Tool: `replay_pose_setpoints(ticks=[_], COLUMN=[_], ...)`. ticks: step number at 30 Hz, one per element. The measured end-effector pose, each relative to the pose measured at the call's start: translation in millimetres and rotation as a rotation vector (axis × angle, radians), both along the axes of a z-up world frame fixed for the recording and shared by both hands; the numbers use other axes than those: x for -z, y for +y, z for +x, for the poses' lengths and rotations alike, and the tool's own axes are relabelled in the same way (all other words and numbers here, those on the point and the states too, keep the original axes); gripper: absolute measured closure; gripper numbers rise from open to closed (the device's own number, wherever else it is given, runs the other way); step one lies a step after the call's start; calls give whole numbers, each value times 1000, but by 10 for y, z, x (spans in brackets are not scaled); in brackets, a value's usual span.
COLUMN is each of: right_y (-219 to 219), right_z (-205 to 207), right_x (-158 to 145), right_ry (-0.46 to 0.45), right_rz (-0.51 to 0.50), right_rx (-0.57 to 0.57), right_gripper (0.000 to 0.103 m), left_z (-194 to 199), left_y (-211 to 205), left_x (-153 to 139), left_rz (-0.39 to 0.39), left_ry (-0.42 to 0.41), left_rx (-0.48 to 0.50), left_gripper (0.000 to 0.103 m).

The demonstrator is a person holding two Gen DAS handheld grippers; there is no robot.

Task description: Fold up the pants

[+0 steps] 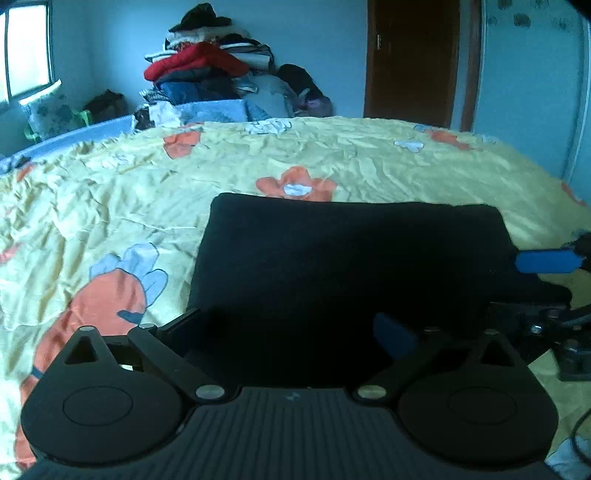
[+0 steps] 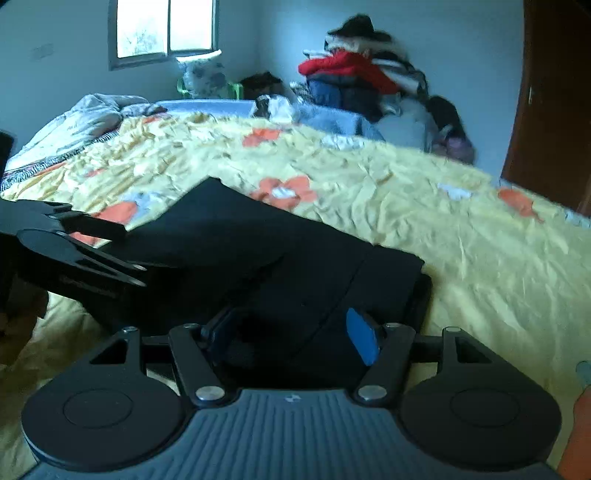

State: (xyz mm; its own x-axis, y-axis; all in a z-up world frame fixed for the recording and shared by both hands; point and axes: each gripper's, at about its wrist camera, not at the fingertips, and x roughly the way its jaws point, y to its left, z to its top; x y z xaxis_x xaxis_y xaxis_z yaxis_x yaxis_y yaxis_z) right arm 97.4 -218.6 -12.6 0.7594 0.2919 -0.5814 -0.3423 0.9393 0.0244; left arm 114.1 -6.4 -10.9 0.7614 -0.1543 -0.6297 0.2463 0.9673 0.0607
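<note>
The black pants (image 1: 351, 258) lie folded into a flat rectangle on the yellow flowered bedspread (image 1: 332, 158). My left gripper (image 1: 288, 328) stands wide open over the near edge of the pants, its fingers spread apart and pressing on nothing. In the right wrist view the pants (image 2: 295, 266) show layered folds. There my right gripper (image 2: 291, 334) is open at their near right corner, with dark cloth lying between its blue pads (image 2: 364, 339). The right gripper (image 1: 539, 286) enters the left wrist view at the right edge. The left gripper (image 2: 125, 254) shows at the left of the right wrist view.
A tall pile of clothes (image 1: 207, 66) with a red jacket sits beyond the far side of the bed. A brown door (image 1: 410, 59) is at the back right, a window (image 2: 162, 29) at the back left. A crumpled pale quilt (image 2: 81, 118) lies at the bed's far left.
</note>
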Motion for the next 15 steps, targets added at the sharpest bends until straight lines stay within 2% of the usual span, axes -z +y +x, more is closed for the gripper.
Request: replay_pose_setpoints(ticks=[3,5,7,10,13,15], right_y=[61,73,24,59,102,142], right_z=[-26,-22,-7,-65,-129,-132], right_x=[88,176,165,85,94,160], right_ry=[27,10,22,7,7,3], right_rz=[-2,-9,33,21,36,10], right_rx=[-22,-11,15,75,61,63], right_gripper=[36,31,30,30,29,27], left_z=[-23,-23,-39,-66,-91,-92], left_y=[-24,-26,-32,-18,-16,-22], left_x=[60,73,83,112,140,141], left_rz=[0,-6,-5,-17,-23,-19], left_ry=[-6,-11,-20,-35,-54,-58], left_rx=[-26,-37,-41,-52,-58,-58], left_gripper=[0,0,0,0,0,0])
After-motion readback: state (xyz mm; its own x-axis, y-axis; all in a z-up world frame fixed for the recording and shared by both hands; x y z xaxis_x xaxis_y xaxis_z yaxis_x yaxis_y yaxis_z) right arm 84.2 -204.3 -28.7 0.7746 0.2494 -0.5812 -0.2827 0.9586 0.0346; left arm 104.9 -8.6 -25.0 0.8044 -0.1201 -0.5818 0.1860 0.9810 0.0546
